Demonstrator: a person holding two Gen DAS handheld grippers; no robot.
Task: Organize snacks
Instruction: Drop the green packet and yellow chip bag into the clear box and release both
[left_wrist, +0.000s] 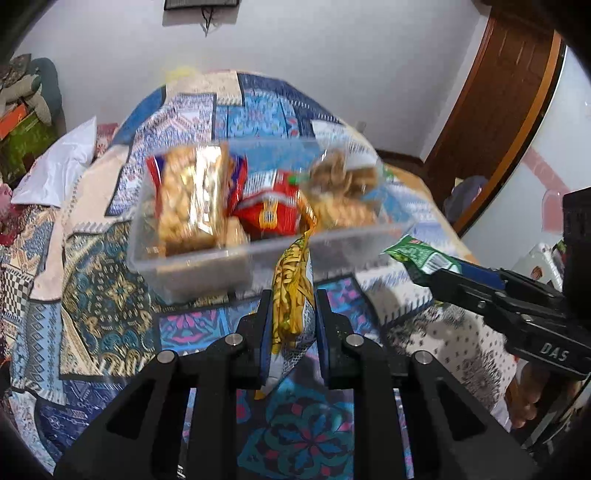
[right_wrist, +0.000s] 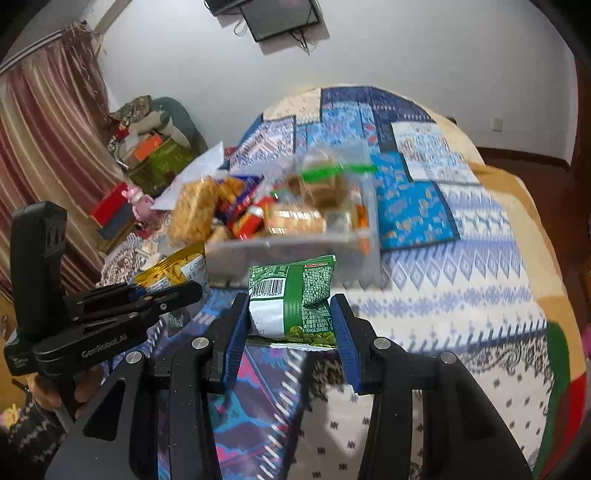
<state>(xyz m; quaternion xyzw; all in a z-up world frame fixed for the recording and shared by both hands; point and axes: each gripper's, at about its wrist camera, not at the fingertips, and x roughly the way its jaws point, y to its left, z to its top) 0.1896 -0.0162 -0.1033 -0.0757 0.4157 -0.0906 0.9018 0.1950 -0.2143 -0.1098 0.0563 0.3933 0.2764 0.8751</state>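
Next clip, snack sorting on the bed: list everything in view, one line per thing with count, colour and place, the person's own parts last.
clear plastic box: one, transparent, on the bedspread, holding several snack packs
yellow snack pack: one, yellow, gripped in the left claw, in front of the box
green snack pack: one, green and white, gripped in the right claw
bedspread: one, blue patchwork, covering the bed
pillow: one, white, left of the box
door: one, brown, right
left claw: one, black, shut
right claw: one, black, shut
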